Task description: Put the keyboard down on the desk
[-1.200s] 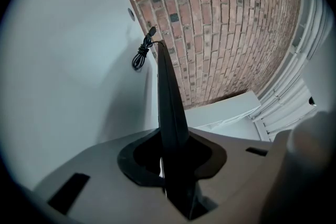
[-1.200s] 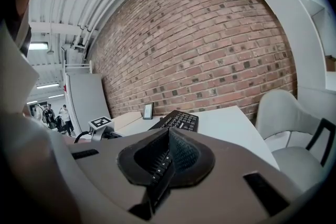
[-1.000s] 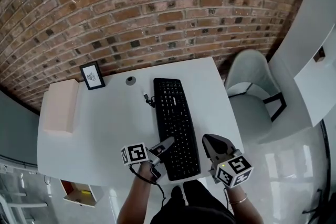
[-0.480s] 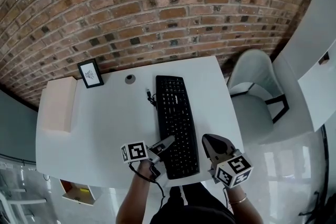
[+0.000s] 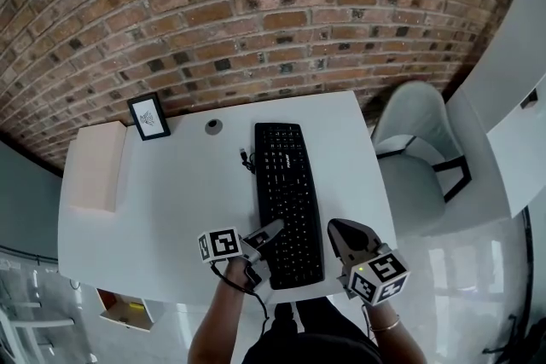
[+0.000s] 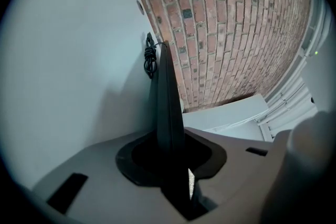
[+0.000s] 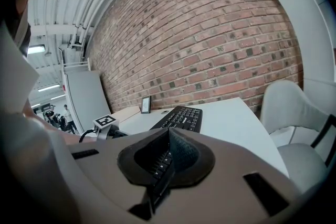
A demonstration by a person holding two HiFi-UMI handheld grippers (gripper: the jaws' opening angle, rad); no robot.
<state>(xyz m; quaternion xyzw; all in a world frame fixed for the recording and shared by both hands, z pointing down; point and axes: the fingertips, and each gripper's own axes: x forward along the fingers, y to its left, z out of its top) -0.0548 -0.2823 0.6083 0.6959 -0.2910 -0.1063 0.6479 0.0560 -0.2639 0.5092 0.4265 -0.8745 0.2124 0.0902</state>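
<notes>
A black keyboard lies lengthwise on the white desk, its far end toward the brick wall. My left gripper is shut on the keyboard's left edge near the front end. In the left gripper view that edge stands between the jaws. Whether the front end rests on the desk or hangs just above it I cannot tell. My right gripper hovers just right of the keyboard's front end, apart from it. Its pads meet at the tips, and the keys show beyond them.
The keyboard's coiled cable lies left of its far end. A small framed picture, a round grey puck and a pale pink box sit at the back left. A white chair stands to the right of the desk.
Nothing clear has changed. The view has shifted slightly; the keyboard and both grippers keep their places.
</notes>
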